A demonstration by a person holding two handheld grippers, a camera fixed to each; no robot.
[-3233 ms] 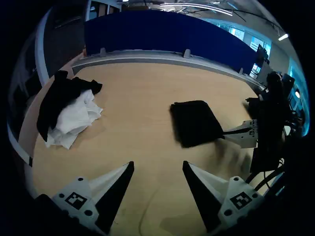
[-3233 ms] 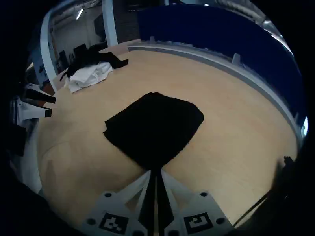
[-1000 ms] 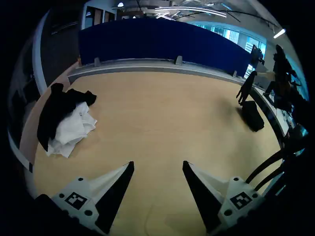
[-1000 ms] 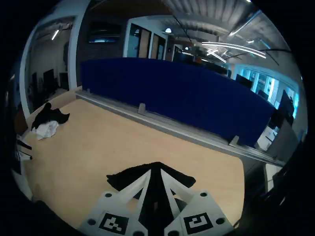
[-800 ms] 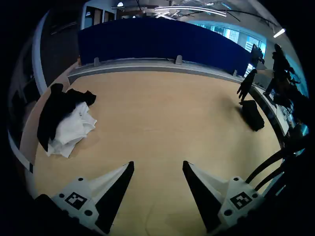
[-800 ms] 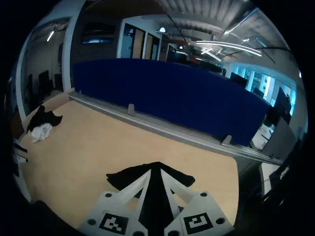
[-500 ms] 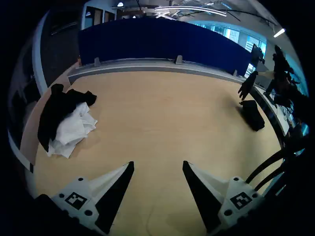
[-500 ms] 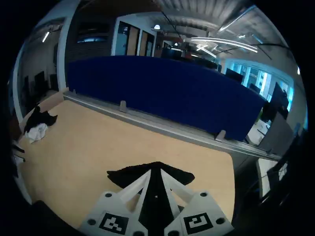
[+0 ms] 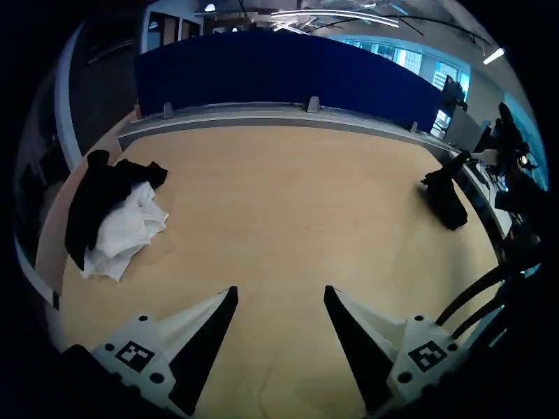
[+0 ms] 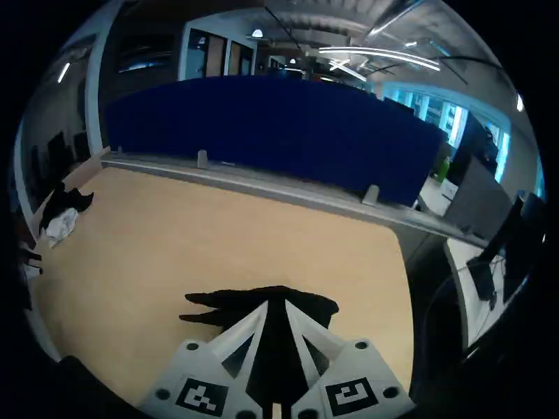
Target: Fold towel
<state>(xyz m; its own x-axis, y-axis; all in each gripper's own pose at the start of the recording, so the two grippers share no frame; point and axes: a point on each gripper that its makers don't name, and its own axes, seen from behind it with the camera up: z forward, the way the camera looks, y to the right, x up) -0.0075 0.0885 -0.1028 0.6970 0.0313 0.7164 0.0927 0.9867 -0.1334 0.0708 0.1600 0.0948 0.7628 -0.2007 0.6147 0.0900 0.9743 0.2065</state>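
Observation:
A folded black towel (image 9: pixel 447 202) rests at the far right end of the pale wooden table (image 9: pixel 293 195), with one corner drawn up toward a dark shape beside it. In the right gripper view the same black towel (image 10: pixel 230 302) spreads out around my right gripper (image 10: pixel 277 304), whose fingers are shut with the black cloth pinched between them. My left gripper (image 9: pixel 278 290) hovers over the table's near edge, open, nothing between its fingers (image 9: pixel 209 321).
A heap of black and white cloths (image 9: pixel 115 209) lies at the table's left end and appears small in the right gripper view (image 10: pixel 59 213). A blue partition (image 9: pixel 279 70) and grey rail back the table. A person's dark form and desks stand at the right (image 9: pixel 517 181).
The black towel went from mid-table to the far right end, held by the right gripper. Over the last second its raised part sank lower. The left gripper stayed put.

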